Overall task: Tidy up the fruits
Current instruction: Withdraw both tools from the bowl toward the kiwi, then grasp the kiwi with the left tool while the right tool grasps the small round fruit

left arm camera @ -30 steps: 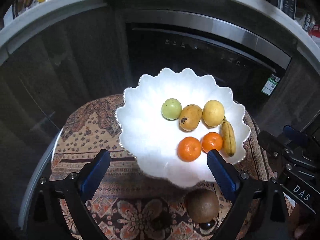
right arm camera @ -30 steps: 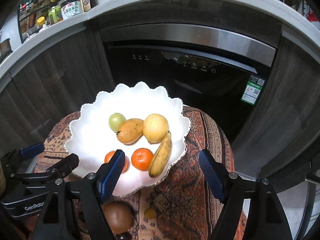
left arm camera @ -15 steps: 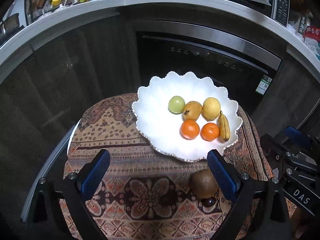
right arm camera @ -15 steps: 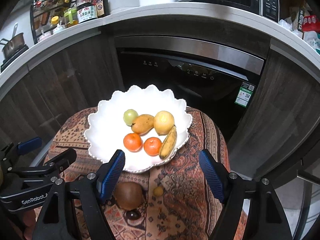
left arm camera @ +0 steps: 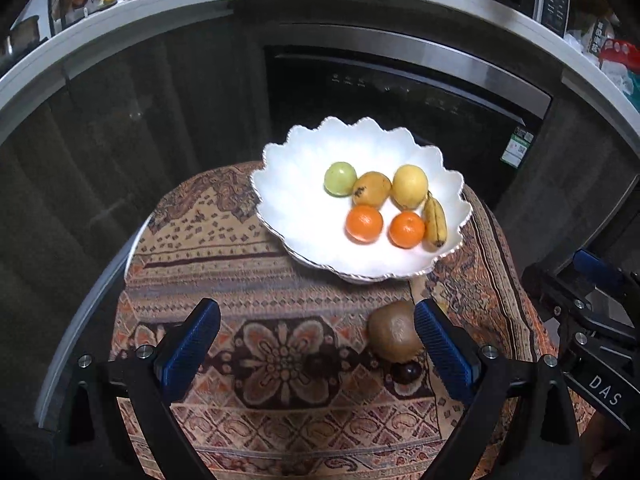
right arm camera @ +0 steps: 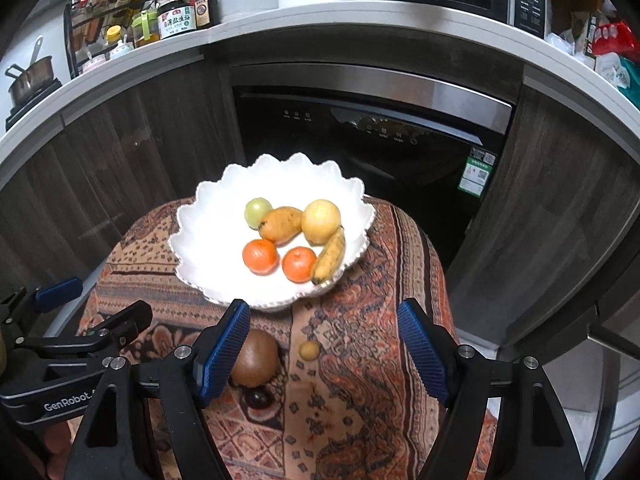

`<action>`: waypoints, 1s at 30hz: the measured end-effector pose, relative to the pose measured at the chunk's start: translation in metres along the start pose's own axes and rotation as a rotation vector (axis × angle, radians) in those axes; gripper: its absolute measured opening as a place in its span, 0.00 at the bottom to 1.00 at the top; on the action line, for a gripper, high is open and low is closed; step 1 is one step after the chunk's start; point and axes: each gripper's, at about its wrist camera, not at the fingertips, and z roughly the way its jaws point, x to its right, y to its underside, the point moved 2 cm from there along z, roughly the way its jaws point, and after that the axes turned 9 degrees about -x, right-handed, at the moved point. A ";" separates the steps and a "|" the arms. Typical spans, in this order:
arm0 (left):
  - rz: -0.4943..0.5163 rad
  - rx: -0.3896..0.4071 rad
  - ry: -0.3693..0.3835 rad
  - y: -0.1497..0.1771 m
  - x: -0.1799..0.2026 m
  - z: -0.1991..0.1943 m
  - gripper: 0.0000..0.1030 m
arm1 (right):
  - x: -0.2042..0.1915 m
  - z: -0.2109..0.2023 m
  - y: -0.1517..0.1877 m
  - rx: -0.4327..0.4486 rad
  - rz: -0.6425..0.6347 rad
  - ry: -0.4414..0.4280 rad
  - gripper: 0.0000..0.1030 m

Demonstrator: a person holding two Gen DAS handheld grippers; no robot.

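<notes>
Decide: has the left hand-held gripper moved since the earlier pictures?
Yes. The left hand-held gripper has pulled back from the plate, which now lies beyond its fingertips.

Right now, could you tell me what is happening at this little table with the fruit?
A person holds two grippers over a patterned cloth; the left gripper and right gripper are both open and hold nothing. Six fruits sit in the white scalloped bowl: two oranges, a banana and three others. A kiwi, a small dark fruit and a small yellow fruit lie on the cloth outside it.
</notes>
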 end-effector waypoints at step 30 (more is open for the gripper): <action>0.102 -0.185 -0.011 0.017 0.078 0.113 0.75 | 0.080 0.075 0.047 -0.113 0.126 0.060 0.75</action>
